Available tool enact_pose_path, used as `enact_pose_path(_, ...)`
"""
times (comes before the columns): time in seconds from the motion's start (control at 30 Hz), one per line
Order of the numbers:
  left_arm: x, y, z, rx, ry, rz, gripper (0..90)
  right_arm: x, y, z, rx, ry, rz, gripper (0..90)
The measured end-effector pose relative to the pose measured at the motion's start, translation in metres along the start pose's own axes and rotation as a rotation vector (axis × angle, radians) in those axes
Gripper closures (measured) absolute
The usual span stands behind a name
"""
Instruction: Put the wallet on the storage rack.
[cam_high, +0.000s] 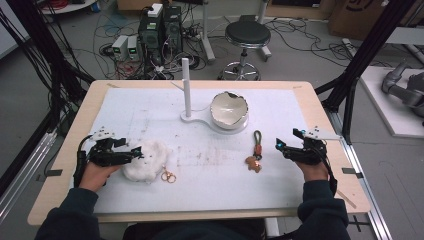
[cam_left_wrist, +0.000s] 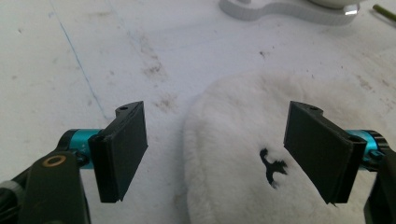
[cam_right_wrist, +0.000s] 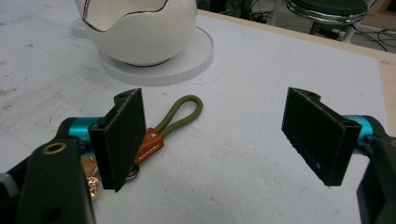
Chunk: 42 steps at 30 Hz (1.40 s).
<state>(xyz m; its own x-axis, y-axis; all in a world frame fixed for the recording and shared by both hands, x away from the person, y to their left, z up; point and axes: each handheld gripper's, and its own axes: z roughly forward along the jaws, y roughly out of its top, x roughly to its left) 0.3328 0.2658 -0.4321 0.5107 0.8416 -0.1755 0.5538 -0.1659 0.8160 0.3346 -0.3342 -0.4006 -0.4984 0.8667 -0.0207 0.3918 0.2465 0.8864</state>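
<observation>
While nothing is gripped yet, I'm holding left tool spread over the fluffy white pouch | right tool gaping beside keychain | rings lying on surface | everything remaining, I'm guessing.

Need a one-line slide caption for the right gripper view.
Open right gripper over the mat, keychain by one jaw, eggshell bowl on its stand beyond.

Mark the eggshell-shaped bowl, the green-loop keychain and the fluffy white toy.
eggshell-shaped bowl (cam_high: 229, 111), high view, inner wall.
green-loop keychain (cam_right_wrist: 183, 113), right gripper view, green cord loop.
fluffy white toy (cam_left_wrist: 233, 135), left gripper view, fur top.
</observation>
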Motion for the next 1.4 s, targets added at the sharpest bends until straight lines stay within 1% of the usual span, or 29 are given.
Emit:
enact_pose_path(0.07,-0.002,-0.001,0.002,0.034,-0.01,-0.005,21.3,0.003,0.001,0.001,0.006,0.003,0.001,22.1)
enact_pose_path(0.1,-0.003,-0.004,0.004,0.078,-0.02,-0.013,21.3,0.004,0.001,0.001,0.003,0.005,-0.002,22.1)
enact_pose_path(0.13,-0.003,-0.004,0.004,0.078,-0.02,-0.013,21.3,0.006,0.001,0.001,0.003,0.009,-0.001,22.1)
enact_pose_path(0.17,-0.002,-0.009,0.007,0.136,-0.022,-0.021,21.3,0.007,0.002,0.001,0.004,0.011,-0.003,22.1)
enact_pose_path(0.2,-0.001,-0.011,0.009,0.14,-0.028,-0.033,21.3,0.008,0.002,0.001,0.002,0.011,-0.008,22.1)
enact_pose_path(0.33,0.0,-0.01,0.008,0.15,-0.038,-0.026,24.8,0.009,0.002,0.003,0.012,0.016,-0.011,22.8)
enact_pose_path(0.4,-0.001,-0.009,0.008,0.155,-0.099,-0.018,40.3,0.008,0.001,0.005,0.018,0.017,-0.006,22.8)
enact_pose_path(0.43,-0.002,-0.008,0.008,0.159,-0.094,-0.018,52.6,0.007,0.001,0.005,0.021,0.017,0.002,22.9)
enact_pose_path(0.5,-0.001,-0.005,0.004,0.147,-0.086,-0.019,67.8,0.007,0.001,0.005,0.023,0.017,-0.002,23.1)
enact_pose_path(0.53,0.0,-0.003,0.0,0.116,-0.104,-0.027,76.4,0.007,0.001,0.005,0.022,0.018,-0.001,23.2)
enact_pose_path(0.57,0.001,-0.002,-0.002,0.081,-0.122,-0.038,77.5,0.007,0.001,0.005,0.022,0.02,-0.003,23.2)
enact_pose_path(0.6,-0.001,0.001,-0.006,0.047,-0.119,-0.033,78.1,0.007,0.001,0.005,0.023,0.021,-0.002,23.3)
enact_pose_path(0.67,-0.003,0.003,-0.006,0.032,-0.123,-0.021,79.0,0.008,0.001,0.006,0.026,0.024,0.003,23.4)
enact_pose_path(0.7,-0.007,0.008,-0.009,-0.047,-0.159,0.007,79.2,0.009,0.001,0.007,0.027,0.03,-0.001,23.5)
enact_pose_path(0.73,-0.007,0.008,-0.009,-0.047,-0.159,0.007,79.3,0.009,0.001,0.007,0.027,0.033,0.003,23.5)
enact_pose_path(0.77,-0.011,0.012,-0.011,-0.088,-0.166,0.022,79.4,0.01,0.001,0.008,0.026,0.044,0.004,23.7)
enact_pose_path(0.8,-0.015,0.017,-0.013,-0.119,-0.171,0.051,79.4,0.01,0.001,0.008,0.026,0.044,0.004,23.7)
enact_pose_path(0.83,-0.026,0.025,-0.014,-0.168,-0.187,0.118,79.5,0.013,0.002,0.011,0.02,0.077,0.005,23.7)
enact_pose_path(0.87,-0.026,0.025,-0.014,-0.168,-0.187,0.118,79.6,0.016,0.004,0.013,0.017,0.098,0.005,23.7)
enact_pose_path(0.9,-0.031,0.028,-0.013,-0.181,-0.201,0.137,79.5,0.019,0.005,0.016,0.018,0.124,0.006,23.7)
enact_pose_path(0.93,-0.036,0.031,-0.011,-0.192,-0.214,0.159,79.5,0.019,0.005,0.016,0.018,0.124,0.006,23.7)
enact_pose_path(0.97,-0.042,0.034,-0.008,-0.198,-0.228,0.19,79.6,0.022,0.007,0.02,0.018,0.149,-0.001,23.7)
enact_pose_path(1.03,-0.052,0.039,-0.003,-0.199,-0.256,0.223,79.5,0.033,0.011,0.027,0.029,0.198,-0.019,24.1)
enact_pose_path(1.13,-0.063,0.043,0.005,-0.195,-0.289,0.264,79.5,0.056,0.02,0.04,0.03,0.312,-0.068,26.0)
enact_pose_path(1.2,-0.069,0.046,0.009,-0.195,-0.309,0.277,79.4,0.061,0.022,0.043,0.032,0.333,-0.08,26.1)
enact_pose_path(1.23,-0.074,0.048,0.012,-0.197,-0.329,0.292,79.4,0.072,0.025,0.049,0.041,0.371,-0.113,26.7)
enact_pose_path(1.27,-0.074,0.048,0.012,-0.197,-0.329,0.292,79.5,0.072,0.025,0.049,0.041,0.371,-0.113,26.7)
enact_pose_path(1.3,-0.077,0.05,0.014,-0.199,-0.34,0.294,79.5,0.081,0.028,0.054,0.044,0.402,-0.14,27.7)
enact_pose_path(1.4,-0.089,0.057,0.023,-0.218,-0.377,0.312,79.4,0.092,0.034,0.061,0.044,0.445,-0.15,28.4)
